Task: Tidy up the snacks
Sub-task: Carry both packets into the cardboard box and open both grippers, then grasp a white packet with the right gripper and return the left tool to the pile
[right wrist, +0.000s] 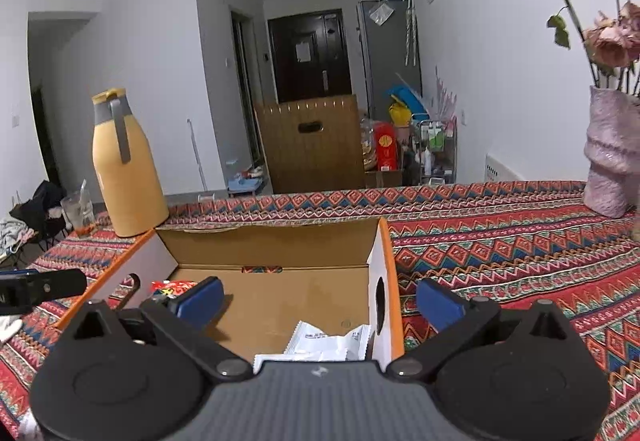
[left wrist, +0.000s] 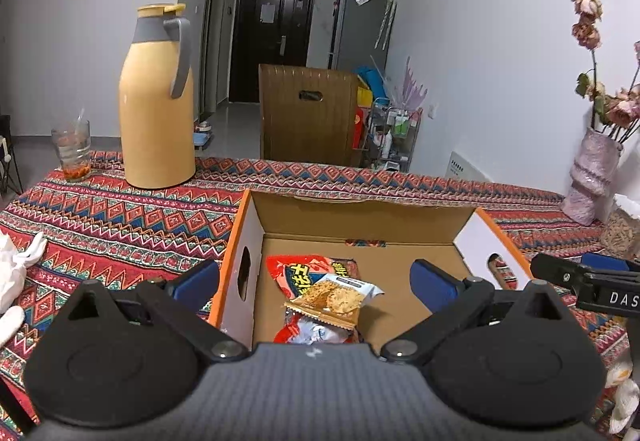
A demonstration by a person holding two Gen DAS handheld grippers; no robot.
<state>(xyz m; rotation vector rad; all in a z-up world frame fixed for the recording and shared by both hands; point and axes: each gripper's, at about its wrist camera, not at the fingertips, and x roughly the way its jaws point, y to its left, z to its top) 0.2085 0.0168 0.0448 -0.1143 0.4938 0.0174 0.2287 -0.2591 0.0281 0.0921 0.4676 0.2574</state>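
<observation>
The snacks are in the cardboard box [left wrist: 360, 225] on the patterned tablecloth [left wrist: 120, 217]: a red packet [left wrist: 304, 267] with a tan cracker packet [left wrist: 334, 299] on top at my left side, white packets [right wrist: 326, 345] at the right wall. My left gripper [left wrist: 316, 281] and right gripper [right wrist: 318, 299] both stand spread wide, gripping nothing. I'd lift both clear of the box walls before swinging out, so no finger snags the handle cut-outs.
</observation>
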